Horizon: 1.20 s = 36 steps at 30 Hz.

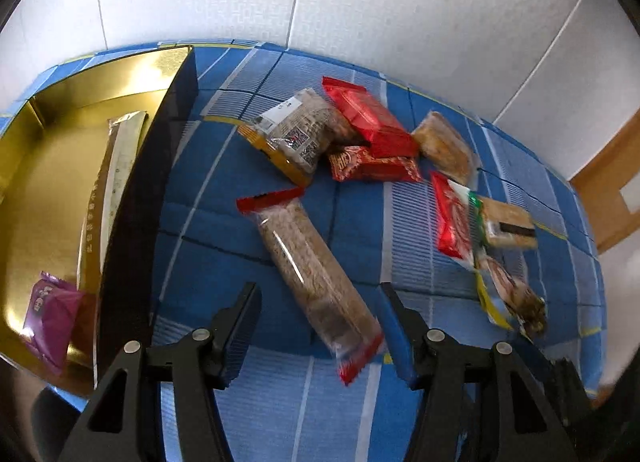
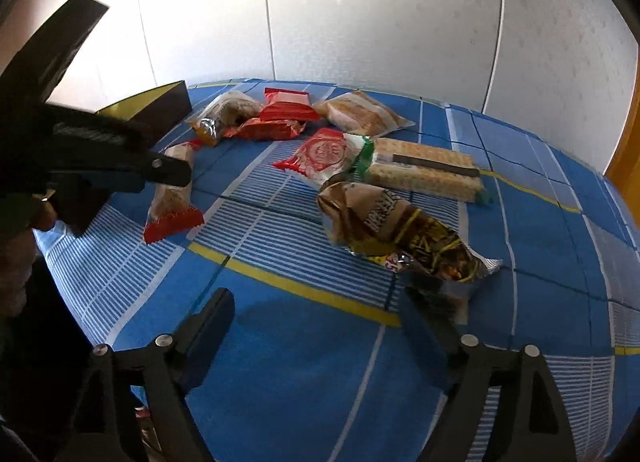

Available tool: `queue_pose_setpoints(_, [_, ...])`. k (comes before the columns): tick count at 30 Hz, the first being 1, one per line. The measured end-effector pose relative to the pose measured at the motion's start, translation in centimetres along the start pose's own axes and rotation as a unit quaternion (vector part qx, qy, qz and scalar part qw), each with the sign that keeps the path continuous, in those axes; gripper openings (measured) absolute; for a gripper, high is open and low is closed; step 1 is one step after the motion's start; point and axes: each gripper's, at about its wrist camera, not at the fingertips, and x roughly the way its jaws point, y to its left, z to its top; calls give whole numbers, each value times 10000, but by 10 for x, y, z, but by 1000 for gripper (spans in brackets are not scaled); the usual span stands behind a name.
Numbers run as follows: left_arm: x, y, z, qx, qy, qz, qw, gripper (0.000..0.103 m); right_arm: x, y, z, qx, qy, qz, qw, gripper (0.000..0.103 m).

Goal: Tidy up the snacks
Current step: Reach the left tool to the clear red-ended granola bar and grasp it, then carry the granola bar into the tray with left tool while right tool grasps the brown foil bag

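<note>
A blue checked cloth [image 1: 280,402] with white stripes and thin yellow lines is covering the tabletop. Pale white wall panels [image 2: 380,14] with narrow vertical seams are standing behind it, catching soft light. A strip of orange-brown wood trim [image 1: 608,186] is showing at the right edge

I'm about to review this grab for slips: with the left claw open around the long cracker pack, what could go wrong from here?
1. The left claw straddles only the near end of the long cracker pack; gripped there, the far end may sag or swing.
2. The crinkly wrapper could slip between the fingers.
3. The gold-lined box has a tall dark wall; a drooping pack might catch on it.
</note>
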Motion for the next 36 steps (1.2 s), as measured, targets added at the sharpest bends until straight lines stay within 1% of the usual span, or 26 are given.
queue_pose_setpoints(5, [15, 0, 4, -63, 52, 182, 9998, 60, 1, -2, -1, 71, -24, 62, 10000, 88])
queue_pose_setpoints(6, [16, -1, 5, -30, -41, 214, 9998, 60, 1, -3, -1, 79, -27, 67, 9999, 88])
queue_pose_setpoints(9, [21, -7, 4, 281, -166, 402, 9987, 58, 1, -2, 0, 66, -31, 53, 10000, 88])
queue_pose_setpoints(12, [24, -16, -6, 765, -379, 631, 9944, 57, 2, 2, -1, -25, -18, -46, 10000, 88])
queue_pose_setpoints(14, [23, -13, -9, 742, -480, 548, 9946, 57, 3, 3, -2, -67, -16, -95, 9999, 88])
queue_pose_setpoints(18, [22, -10, -11, 861, -539, 486, 9936, 57, 3, 2, -2, -59, -15, -72, 10000, 88])
queue_pose_setpoints(19, [21, -9, -12, 874, -581, 510, 9932, 52, 2, 2, -2, -68, -14, -95, 9999, 88])
queue_pose_setpoints(21, [17, -2, -14, 825, -645, 507, 9932, 32, 2, 1, -2, -50, -22, -105, 9999, 86])
queue_pose_setpoints(22, [15, 2, -14, 790, -646, 458, 9937, 30, 1, 1, -2, -31, -30, -99, 9999, 84])
queue_pose_setpoints(24, [12, 3, -19, 819, -707, 421, 9932, 30, -1, -2, -2, 40, -47, -100, 9999, 80])
queue_pose_setpoints(26, [9, 4, -25, 946, -803, 459, 9912, 30, -4, -7, -2, 187, -62, -71, 9998, 69])
queue_pose_setpoints(27, [8, 5, -28, 987, -865, 447, 9903, 30, -7, -11, -1, 314, -61, 10, 9995, 66])
queue_pose_setpoints(29, [10, 5, -30, 1023, -952, 397, 9894, 30, -10, -18, -1, 507, -1, 159, 9986, 54])
queue_pose_setpoints(31, [10, 7, -33, 1051, -1032, 365, 9884, 30, -15, -24, -2, 623, 109, 301, 9975, 46])
queue_pose_setpoints(34, [9, 9, -36, 1107, -1092, 336, 9873, 30, -33, -33, -2, 700, 32, 341, 9970, 46])
queue_pose_setpoints(36, [8, 10, -36, 1130, -1108, 308, 9869, 30, -42, -37, 3, 621, -27, 261, 9977, 46])
